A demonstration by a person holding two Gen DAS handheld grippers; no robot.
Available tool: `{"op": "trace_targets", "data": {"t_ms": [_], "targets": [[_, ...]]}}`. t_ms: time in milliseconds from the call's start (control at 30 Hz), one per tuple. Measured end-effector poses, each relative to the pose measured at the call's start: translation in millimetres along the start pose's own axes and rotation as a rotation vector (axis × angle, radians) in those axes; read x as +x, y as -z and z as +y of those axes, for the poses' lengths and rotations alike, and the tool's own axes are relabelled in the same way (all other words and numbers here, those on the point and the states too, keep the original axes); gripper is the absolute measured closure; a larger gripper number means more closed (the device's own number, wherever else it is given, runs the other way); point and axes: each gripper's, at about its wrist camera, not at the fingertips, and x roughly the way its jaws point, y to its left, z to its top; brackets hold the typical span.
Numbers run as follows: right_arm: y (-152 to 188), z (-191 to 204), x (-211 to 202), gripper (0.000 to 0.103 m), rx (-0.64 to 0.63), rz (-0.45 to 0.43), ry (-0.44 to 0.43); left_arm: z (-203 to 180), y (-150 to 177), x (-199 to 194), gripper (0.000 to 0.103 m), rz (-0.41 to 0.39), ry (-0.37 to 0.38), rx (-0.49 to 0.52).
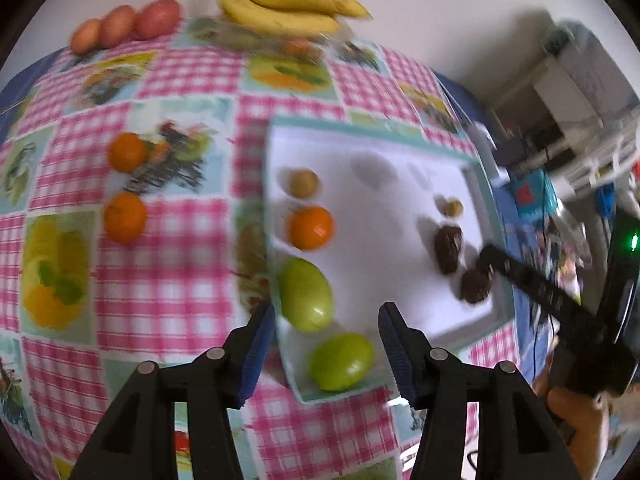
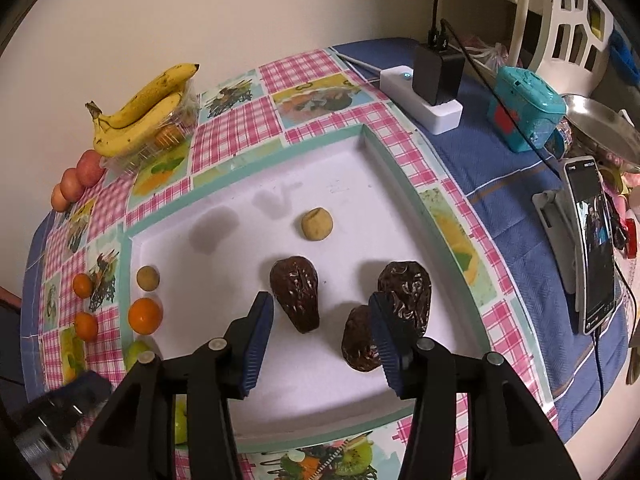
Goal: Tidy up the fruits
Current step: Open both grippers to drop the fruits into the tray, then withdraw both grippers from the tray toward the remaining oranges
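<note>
Two grippers hang over a white tray with a pale green rim, set on a pink checked tablecloth printed with fruit pictures. The left gripper has its blue-padded fingers spread wide and holds nothing; a green fruit lies between them in the view, on the tray's near left edge, though whether the pads touch it cannot be told. A second green fruit lies just beyond it, then an orange and a small tan round fruit, all in a row along the tray's left side.

The right gripper is also wide apart and empty, low over the near right part of the tray. Three dark wrinkled fruits lie there: one just ahead between the fingers, one to the right, and one near and partly hidden behind the right finger. A pale round fruit sits farther back, well apart from them.

Off the tray to the left, two small oranges rest on the cloth. At the far edge a bunch of bananas lies on a clear plastic box, with three reddish fruits in a row at the far left. To the right, on blue cloth, stand a white power strip, a teal box and a propped phone.
</note>
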Motion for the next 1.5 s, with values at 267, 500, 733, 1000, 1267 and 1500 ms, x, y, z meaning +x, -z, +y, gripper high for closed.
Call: {"op": "trace_targets", "data": {"t_ms": [267, 500, 733, 1000, 1267, 1500], "targets": [[3.4, 22.4, -0.5, 0.052, -0.057, 0.011, -0.035, 48.0, -13.6, -33.0, 0.044, -0.118, -0.056, -0.139], [4.6, 52.8, -14.6, 0.052, -0.141, -0.023, -0.075, 79.6, -19.0, -44.4, 0.044, -0.167, -0.072, -0.244], [5.4, 65.4, -23.1, 0.052, -0.178, -0.047, -0.090, 93.7, -20.0, -48.3, 0.042, -0.180, -0.075, -0.289], [5.9, 63.1, -17.4, 0.049, -0.172, -0.030, -0.081, 85.5, -20.7, -42.1, 0.037, -0.156, -0.086, -0.251], [7.1, 60.1, -12.4, 0.027, -0.167, -0.024, -0.050, 79.2, -19.7, -33.3, 0.016, -0.122, -0.113, -0.209], [7.3, 53.9, -8.2, 0.021, -0.146, -0.014, -0.037, 67.0, -18.7, -27.1, 0.006, -0.108, -0.148, -0.143]]}}
